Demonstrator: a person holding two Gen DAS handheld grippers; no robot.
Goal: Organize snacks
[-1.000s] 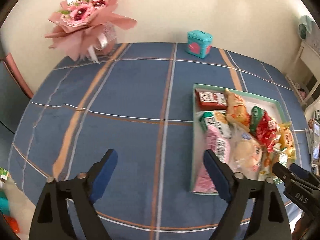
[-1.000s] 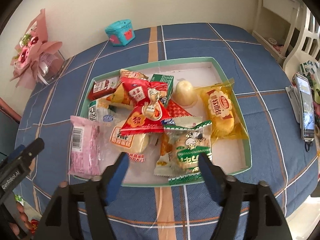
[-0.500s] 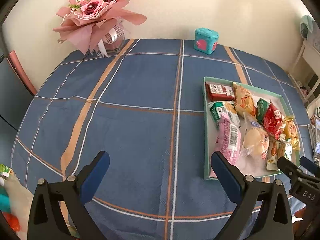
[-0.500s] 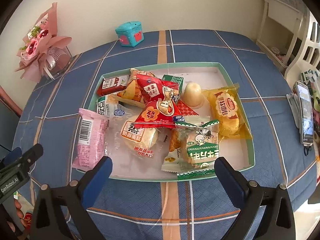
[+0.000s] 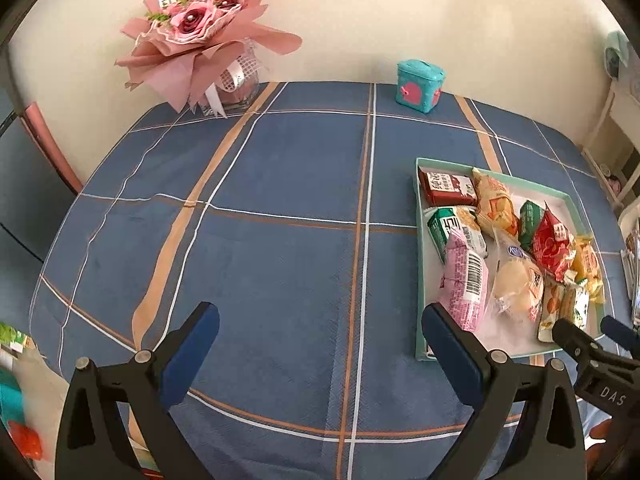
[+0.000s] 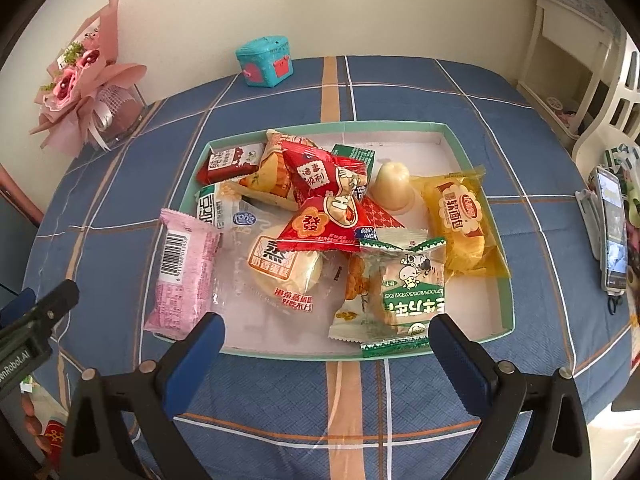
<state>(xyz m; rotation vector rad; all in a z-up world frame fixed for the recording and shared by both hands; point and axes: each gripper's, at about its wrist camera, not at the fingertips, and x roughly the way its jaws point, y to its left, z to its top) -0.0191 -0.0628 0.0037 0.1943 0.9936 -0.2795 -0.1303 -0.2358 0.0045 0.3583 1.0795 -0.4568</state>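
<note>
I am looking down on a table under a blue plaid cloth (image 5: 280, 240) that fills most of both views. On its right half, as my left camera sees it, sits the shallow tray (image 6: 476, 148) with a mint-green rim and white floor, and the snacks lie heaped inside it. At the far left corner a pink bouquet (image 5: 200, 28) stands against the wall, and a small teal box (image 5: 420, 86) sits at the back edge. My left gripper (image 5: 320, 344) hangs over bare cloth well to the left of the tray, jaws spread wide with nothing between them. My right gripper (image 6: 326, 350) hovers at the tray's near rim, also spread wide and empty, with the packets just beyond its blue pads. In the tray, a pink wrapper with a barcode (image 6: 184, 268) lies over the left rim, part in and part out. Beside it are a clear-wrapped steamed cake (image 6: 280, 268), a green-and-white cookie packet (image 6: 408, 292) and a yellow soft-bread packet (image 6: 460, 220) on the right. Red packets (image 6: 324, 200) are piled in the middle over an orange one, with a dark red bar (image 6: 230, 162) at the far left corner and a pale jelly cup (image 6: 392, 184) standing alone. A phone (image 6: 612, 236) rests on a stand off the table's right edge.
</note>
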